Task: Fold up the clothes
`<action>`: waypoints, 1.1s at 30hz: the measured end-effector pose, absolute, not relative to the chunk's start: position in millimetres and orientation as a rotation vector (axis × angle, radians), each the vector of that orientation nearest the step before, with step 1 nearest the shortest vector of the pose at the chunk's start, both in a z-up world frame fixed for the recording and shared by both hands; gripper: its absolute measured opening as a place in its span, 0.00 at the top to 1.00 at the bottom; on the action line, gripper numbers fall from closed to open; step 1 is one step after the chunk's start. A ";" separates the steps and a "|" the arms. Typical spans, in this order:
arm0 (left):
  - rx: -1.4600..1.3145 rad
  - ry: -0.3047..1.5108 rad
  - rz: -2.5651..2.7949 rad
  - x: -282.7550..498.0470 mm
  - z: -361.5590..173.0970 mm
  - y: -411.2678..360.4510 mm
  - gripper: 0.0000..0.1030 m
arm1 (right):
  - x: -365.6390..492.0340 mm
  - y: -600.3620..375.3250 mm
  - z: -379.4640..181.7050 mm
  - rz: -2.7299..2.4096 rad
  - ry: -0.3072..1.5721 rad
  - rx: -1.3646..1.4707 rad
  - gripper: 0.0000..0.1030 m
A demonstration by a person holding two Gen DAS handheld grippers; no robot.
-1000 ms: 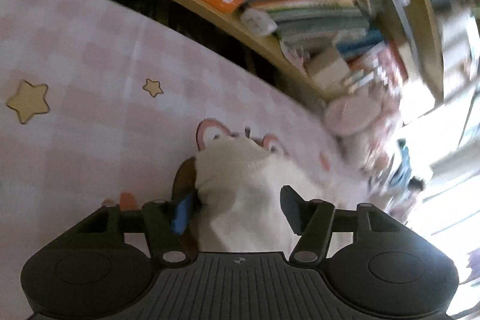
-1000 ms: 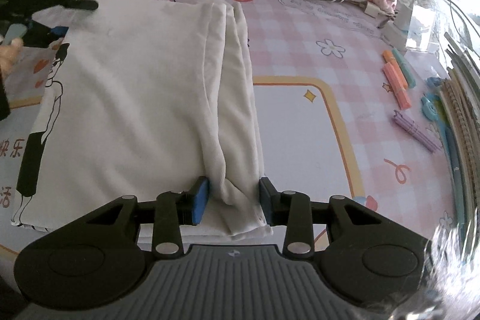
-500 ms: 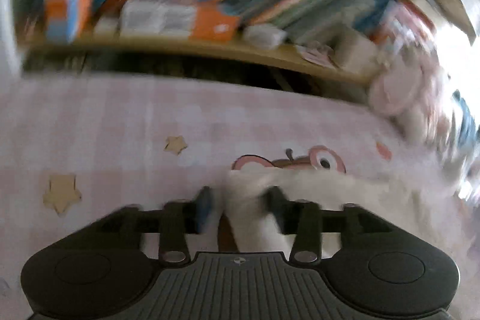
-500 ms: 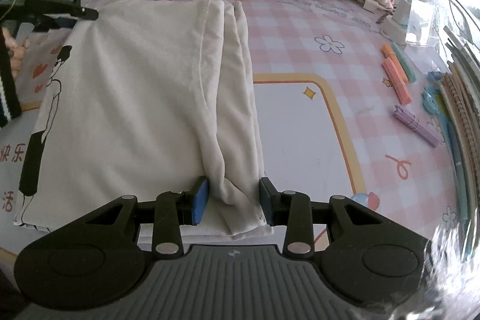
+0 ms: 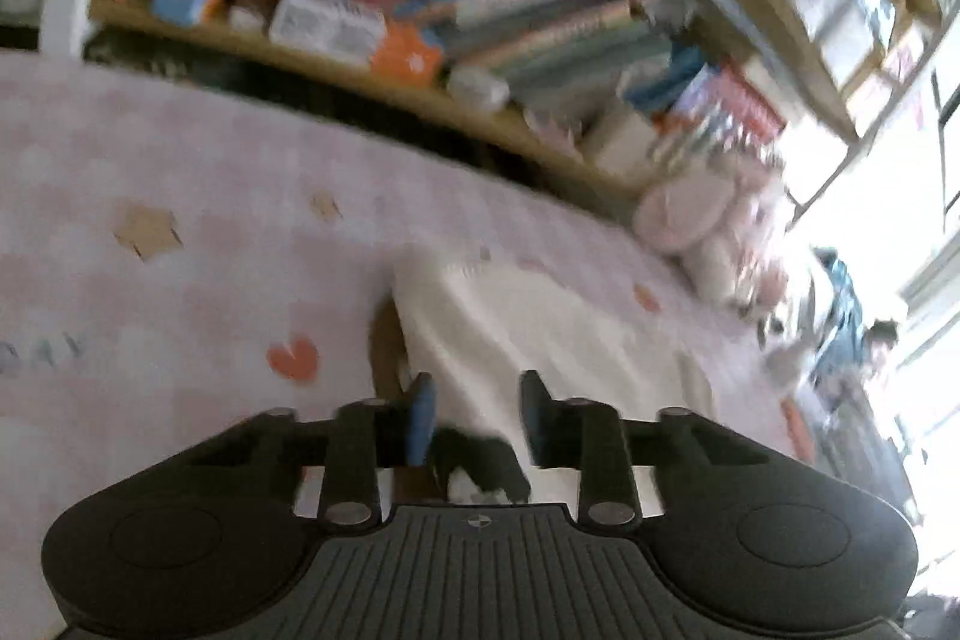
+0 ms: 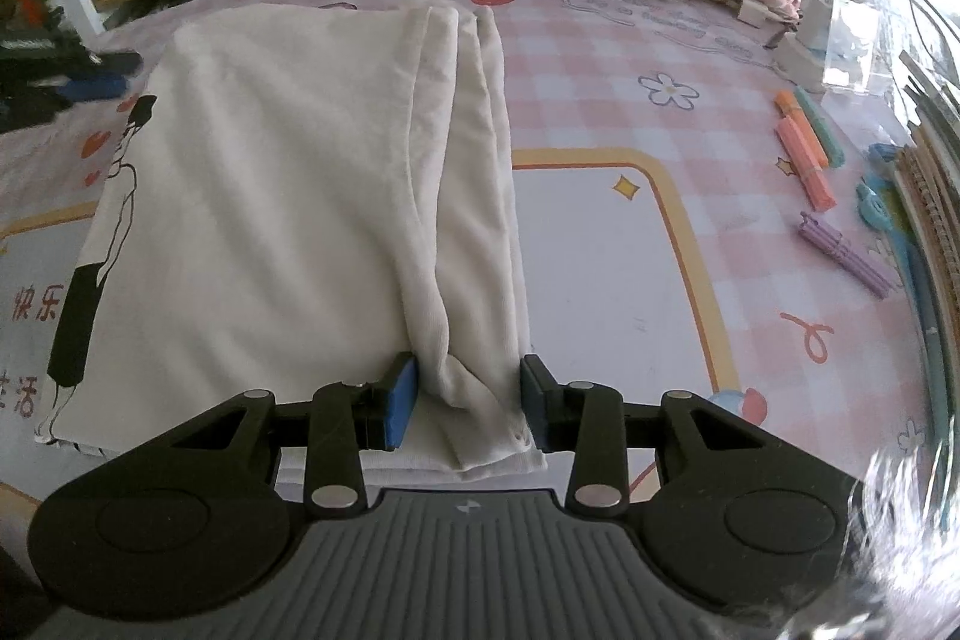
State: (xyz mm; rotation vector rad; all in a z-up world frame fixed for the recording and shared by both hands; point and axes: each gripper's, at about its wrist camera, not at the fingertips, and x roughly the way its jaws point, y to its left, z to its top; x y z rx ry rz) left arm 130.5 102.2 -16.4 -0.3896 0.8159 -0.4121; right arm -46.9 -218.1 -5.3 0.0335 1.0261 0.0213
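Pink checked mat (image 6: 600,58) carrying a cream T-shirt (image 6: 270,196), folded and lying flat across its middle.
The shirt's doubled edge is running along its right side, a printed figure showing at its left. The right gripper (image 6: 462,397) is pinching the bunched fold at the near corner. The left gripper (image 5: 477,415) is sitting at the far left corner, its jaws having just been closing with cloth between them; blur is hiding whether they are pressing it. Markers (image 6: 804,148) are lying to the right.
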 end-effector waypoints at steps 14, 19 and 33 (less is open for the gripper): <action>-0.240 0.795 -0.227 113.8 1.8 84.3 0.39 | -43.2 -236.0 -6.9 0.092 1.028 0.092 0.57; -0.198 0.806 -0.212 64.8 11.9 84.1 0.32 | -47.8 -258.0 0.6 0.127 1.009 0.181 0.51; -0.170 0.993 -0.177 -27.1 -12.1 54.2 0.25 | -49.2 -294.5 -7.7 0.288 1.134 0.284 0.63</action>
